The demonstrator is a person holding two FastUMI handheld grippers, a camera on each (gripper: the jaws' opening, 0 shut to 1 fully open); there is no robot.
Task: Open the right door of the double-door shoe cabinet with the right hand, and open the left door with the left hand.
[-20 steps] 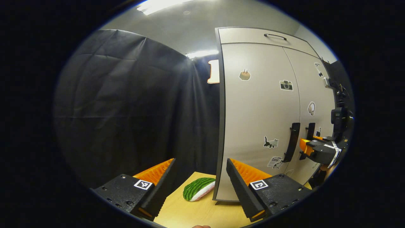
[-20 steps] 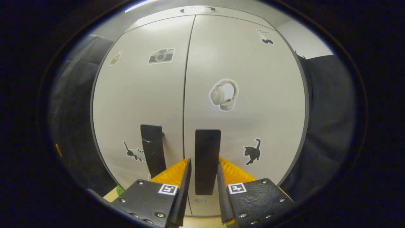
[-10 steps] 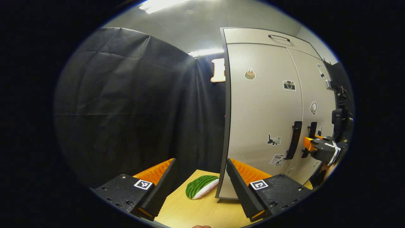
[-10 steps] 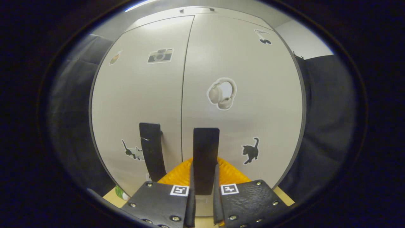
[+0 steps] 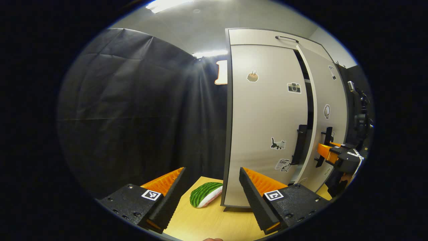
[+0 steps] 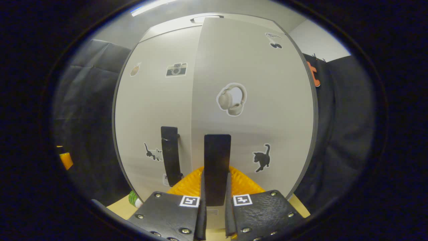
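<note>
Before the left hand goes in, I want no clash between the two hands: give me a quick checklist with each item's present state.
1. Right gripper shut on right door handle: ok.
2. Right door swung ajar: ok.
3. Left gripper open: ok.
4. Left gripper at left door handle: not ok, it is well short.
5. Left door shut: ok.
6. Room inside the cabinet: cannot tell.

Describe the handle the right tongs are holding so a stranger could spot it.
Find the pale shoe cabinet on the wooden table. Two dark vertical handles flank its centre seam; take the right door's handle, clamped in the right tongs, on the door swung ajar.
</note>
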